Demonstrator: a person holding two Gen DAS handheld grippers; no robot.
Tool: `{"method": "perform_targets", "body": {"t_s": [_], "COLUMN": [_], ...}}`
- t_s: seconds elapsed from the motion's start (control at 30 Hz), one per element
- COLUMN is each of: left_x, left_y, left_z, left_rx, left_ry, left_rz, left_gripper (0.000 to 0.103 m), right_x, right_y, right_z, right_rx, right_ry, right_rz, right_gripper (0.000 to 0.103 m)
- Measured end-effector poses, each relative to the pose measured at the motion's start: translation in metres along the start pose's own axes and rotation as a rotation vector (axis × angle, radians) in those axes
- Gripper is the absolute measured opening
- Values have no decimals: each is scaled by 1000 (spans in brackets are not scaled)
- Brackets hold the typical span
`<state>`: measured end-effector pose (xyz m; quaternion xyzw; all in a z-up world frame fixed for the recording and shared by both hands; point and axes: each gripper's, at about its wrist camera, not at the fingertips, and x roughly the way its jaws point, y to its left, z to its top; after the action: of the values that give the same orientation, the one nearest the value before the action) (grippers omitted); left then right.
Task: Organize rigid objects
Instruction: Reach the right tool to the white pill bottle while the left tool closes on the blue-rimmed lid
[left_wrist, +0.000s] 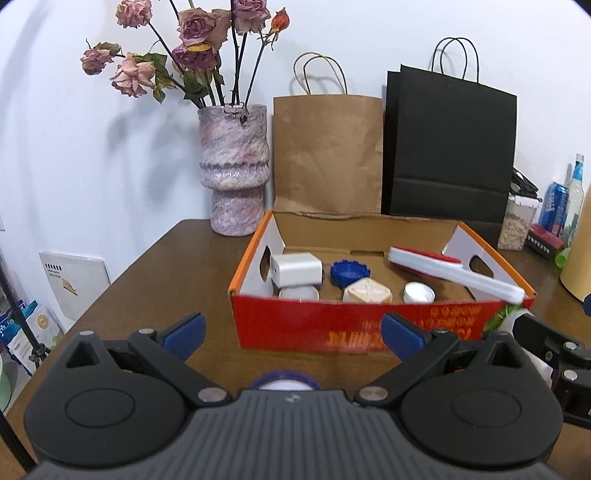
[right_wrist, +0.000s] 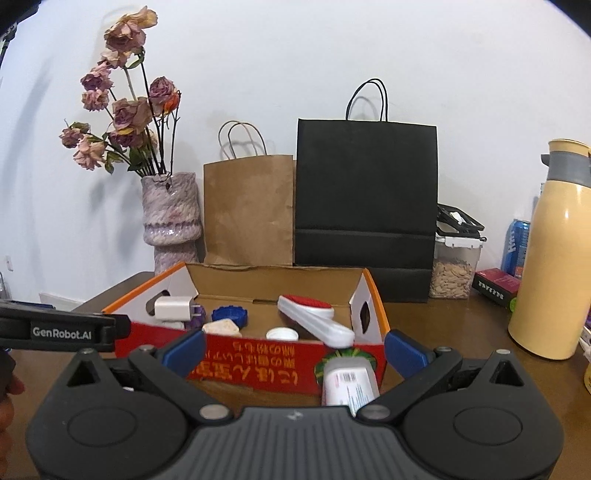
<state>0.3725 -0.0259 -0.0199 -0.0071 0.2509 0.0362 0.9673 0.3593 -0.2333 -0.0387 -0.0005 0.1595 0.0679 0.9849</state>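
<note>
A red cardboard box (left_wrist: 280, 325) stands open-topped on the brown table. Inside lie a white charger cube (left_wrist: 295, 269), a blue cap (left_wrist: 349, 271), a beige faceted piece (left_wrist: 367, 291), a white cap (left_wrist: 419, 291) and a red-and-white brush (left_wrist: 454, 273) leaning on the right rim. My left gripper (left_wrist: 293, 338) is open in front of the box, over a purple-rimmed round lid (left_wrist: 284, 384) half hidden by its body. My right gripper (right_wrist: 294, 350) is open too. A white labelled bottle (right_wrist: 349, 384) lies on the table between its fingers, near the right one.
Behind the box stand a vase of dried roses (left_wrist: 232, 166), a brown paper bag (left_wrist: 328, 155) and a black paper bag (left_wrist: 448, 147). To the right are a yellow flask (right_wrist: 546, 277), a blue can (right_wrist: 515, 247) and a jar of seeds (right_wrist: 452, 269). The table's left edge (left_wrist: 122, 280) drops off.
</note>
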Motion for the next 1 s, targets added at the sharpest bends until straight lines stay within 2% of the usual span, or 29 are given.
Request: {"method": "perform_targets", "body": {"t_s": [0.53, 1.0], "left_x": [-26, -19], "left_y": [2, 5], "left_z": [-41, -59], "left_rx": [31, 26], "left_ry": [68, 120], "left_rz": [-8, -8], "left_gripper": [103, 103], "right_x": [-36, -45], "right_y": [-9, -8], "right_z": [-37, -57], "right_rx": [-34, -51], "right_ry": [74, 102], "right_rz": [10, 10], "right_gripper": [103, 103]}}
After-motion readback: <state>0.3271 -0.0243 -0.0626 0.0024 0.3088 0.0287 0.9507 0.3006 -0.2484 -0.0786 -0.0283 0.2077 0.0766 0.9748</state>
